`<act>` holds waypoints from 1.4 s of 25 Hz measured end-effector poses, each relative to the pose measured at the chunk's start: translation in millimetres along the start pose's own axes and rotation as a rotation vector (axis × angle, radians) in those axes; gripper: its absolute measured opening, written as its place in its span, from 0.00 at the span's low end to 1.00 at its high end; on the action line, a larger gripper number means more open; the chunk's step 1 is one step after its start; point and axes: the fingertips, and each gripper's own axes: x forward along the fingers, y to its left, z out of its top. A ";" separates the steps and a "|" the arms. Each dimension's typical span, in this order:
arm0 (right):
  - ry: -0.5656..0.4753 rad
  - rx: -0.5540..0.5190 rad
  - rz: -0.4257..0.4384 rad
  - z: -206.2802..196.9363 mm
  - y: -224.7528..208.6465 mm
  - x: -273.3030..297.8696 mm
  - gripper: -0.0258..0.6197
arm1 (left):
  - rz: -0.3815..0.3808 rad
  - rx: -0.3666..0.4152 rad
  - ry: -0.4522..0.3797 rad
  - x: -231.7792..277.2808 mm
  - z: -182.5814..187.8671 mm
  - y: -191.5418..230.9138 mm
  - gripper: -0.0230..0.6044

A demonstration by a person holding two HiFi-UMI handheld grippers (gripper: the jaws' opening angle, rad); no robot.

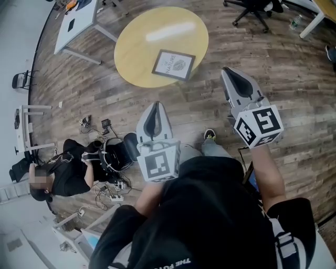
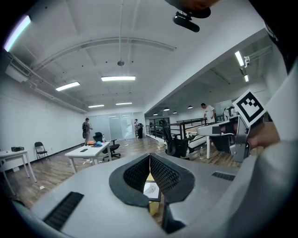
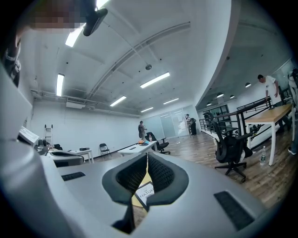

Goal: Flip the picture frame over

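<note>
The picture frame (image 1: 174, 64) lies face up on the round yellow table (image 1: 137, 47), near its front right edge; it has a dark border and a white print. Both grippers hang in the air short of the table, pointing toward it. My left gripper (image 1: 156, 104) is shut with nothing in it, some way in front of the frame. My right gripper (image 1: 227, 70) is shut and empty too, level with the frame and to its right. A sliver of the frame (image 2: 152, 189) shows below the closed pads in the left gripper view, and the frame (image 3: 145, 191) also peeks out in the right gripper view.
A white desk (image 1: 79, 21) stands at the back left and a black office chair (image 1: 254, 8) at the back right. A person (image 1: 63, 173) sits on the wooden floor at the left among cables and gear (image 1: 110, 157). My own shoe (image 1: 209, 135) shows between the grippers.
</note>
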 end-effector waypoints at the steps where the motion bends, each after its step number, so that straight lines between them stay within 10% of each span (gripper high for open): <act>1: 0.002 -0.001 -0.001 -0.4 -4.5 3.0 0.07 | 0.000 0.013 0.001 4.9 0.4 -0.1 0.07; 19: 0.074 -0.161 0.019 -7.0 -29.1 73.3 0.07 | -0.070 0.012 0.003 95.2 -4.3 47.7 0.07; 35: 0.350 -0.792 0.190 -88.6 60.9 180.4 0.08 | -0.100 -0.084 -0.025 143.7 -31.6 159.4 0.07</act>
